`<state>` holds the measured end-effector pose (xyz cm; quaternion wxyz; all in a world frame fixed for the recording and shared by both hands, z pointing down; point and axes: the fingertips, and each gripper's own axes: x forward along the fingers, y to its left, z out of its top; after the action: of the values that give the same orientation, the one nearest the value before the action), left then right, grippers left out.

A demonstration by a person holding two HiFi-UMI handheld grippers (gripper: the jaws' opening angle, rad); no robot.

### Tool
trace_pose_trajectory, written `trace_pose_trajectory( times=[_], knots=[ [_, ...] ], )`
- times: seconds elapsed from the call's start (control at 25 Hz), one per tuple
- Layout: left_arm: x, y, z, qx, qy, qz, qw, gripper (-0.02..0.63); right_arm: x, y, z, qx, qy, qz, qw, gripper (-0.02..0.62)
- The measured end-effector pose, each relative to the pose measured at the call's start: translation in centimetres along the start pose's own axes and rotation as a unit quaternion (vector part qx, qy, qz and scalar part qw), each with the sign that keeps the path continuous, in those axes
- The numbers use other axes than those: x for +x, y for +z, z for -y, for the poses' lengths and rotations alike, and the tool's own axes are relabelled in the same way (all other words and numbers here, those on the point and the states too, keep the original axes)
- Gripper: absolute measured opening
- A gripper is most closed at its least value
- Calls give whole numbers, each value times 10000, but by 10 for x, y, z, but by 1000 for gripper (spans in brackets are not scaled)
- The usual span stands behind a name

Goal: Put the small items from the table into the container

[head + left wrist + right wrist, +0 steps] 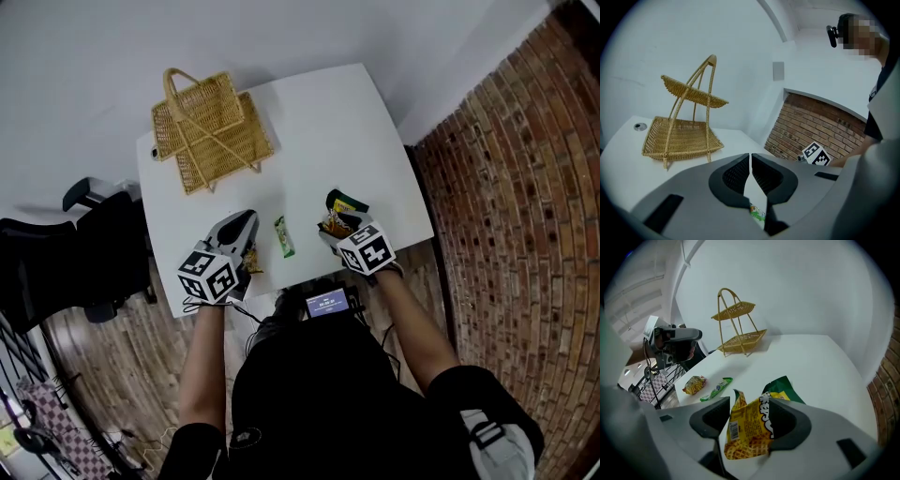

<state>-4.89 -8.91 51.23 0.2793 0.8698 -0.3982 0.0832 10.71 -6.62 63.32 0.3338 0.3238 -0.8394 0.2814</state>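
A crinkled yellow packet [745, 430] with a waffle print lies low in the right gripper view, between the wide-apart jaws of the right gripper [749, 404]. A dark green packet [787, 386] sits just behind it on the smooth white table [820, 366]. That view alone clearly shows the slim green bar [716, 388] and small orange packet [694, 384] at its left, whereas the left gripper view shows the left gripper [750, 157] with jaws together on nothing. The head view puts the woven two-tier wicker basket [211, 131] at the table's upper left, well apart from the packets.

Four snack packets [284, 237] — one wicker basket [223, 142]
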Motion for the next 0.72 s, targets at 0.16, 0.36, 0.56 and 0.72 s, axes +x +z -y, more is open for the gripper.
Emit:
trace_pose_trajectory(
  times=[0.16,0.36,0.56,0.72],
  knots=[
    [1,-1,-3,-18,21,-7,10000,11,6,-6,2,177,55,-95,9998,244],
    [4,-1,-8,-23,68,-47,10000,11,7,-1,5,152,57,-152,9998,177],
    [8,0,-14,-50,90,-59,9999,11,7,7,15,98,-87,-160,9998,82],
    [12,1,-18,-65,106,-67,9999,11,7,14,21,109,-131,-171,9997,55]
  ],
)
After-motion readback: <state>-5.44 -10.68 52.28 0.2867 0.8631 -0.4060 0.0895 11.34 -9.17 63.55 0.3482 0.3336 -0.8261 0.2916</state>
